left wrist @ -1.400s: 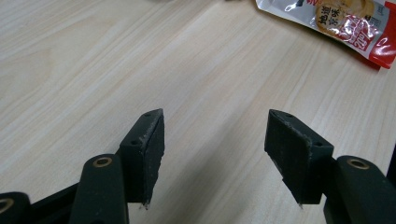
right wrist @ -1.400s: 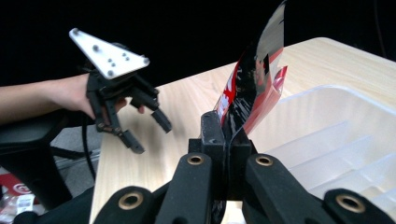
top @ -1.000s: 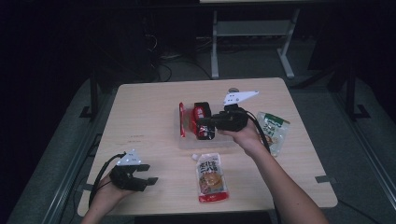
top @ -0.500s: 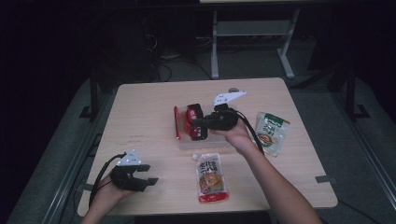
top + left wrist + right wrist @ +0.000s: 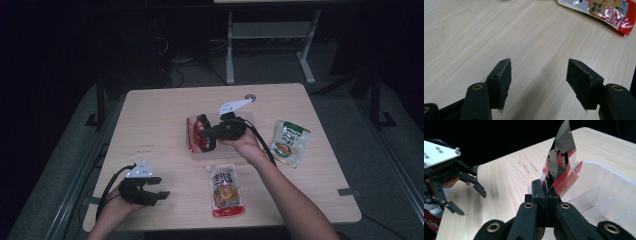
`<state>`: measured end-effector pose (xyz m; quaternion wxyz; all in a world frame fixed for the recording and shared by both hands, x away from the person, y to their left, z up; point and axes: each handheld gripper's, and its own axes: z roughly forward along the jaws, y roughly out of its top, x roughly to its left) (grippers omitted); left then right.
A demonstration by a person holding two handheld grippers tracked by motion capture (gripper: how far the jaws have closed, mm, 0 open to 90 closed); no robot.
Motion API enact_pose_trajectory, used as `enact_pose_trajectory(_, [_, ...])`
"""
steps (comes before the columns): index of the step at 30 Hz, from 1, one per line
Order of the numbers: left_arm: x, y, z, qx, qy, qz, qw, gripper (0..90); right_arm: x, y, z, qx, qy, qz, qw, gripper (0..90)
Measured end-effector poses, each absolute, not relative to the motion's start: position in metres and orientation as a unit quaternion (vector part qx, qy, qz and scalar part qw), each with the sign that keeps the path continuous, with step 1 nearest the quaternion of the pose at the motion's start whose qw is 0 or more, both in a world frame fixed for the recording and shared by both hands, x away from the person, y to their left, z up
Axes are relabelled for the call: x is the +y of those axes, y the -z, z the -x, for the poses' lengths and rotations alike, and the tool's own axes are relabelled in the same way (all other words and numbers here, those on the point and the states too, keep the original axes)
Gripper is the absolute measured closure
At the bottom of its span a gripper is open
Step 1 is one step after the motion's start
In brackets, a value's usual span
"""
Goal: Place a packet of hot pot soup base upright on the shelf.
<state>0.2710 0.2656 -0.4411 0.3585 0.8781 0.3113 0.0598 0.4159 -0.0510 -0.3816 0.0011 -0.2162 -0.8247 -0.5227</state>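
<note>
Right gripper (image 5: 202,137) drifted left and down since last look, jaws clamped on red-black pouch (image 5: 559,167), now over clear bin (image 5: 604,195). Left gripper (image 5: 159,187) parked, jaws apart, empty. Next I lower pouch in, then let go.

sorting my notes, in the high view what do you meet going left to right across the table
left gripper → red-bottomed pouch → green-topped pouch. The right gripper, its red and black pouch and the clear bin overlap mid-table, so they are left out.
</note>
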Motion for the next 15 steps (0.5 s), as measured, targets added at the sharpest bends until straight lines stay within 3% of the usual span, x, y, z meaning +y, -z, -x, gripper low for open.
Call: enact_pose_trajectory(15, [0.265, 0.443, -0.272, 0.305, -0.056, -0.884, 0.35, 36.4, -0.034, 0.397, -0.427, -0.836, 0.499, 0.226, -0.003, 89.3])
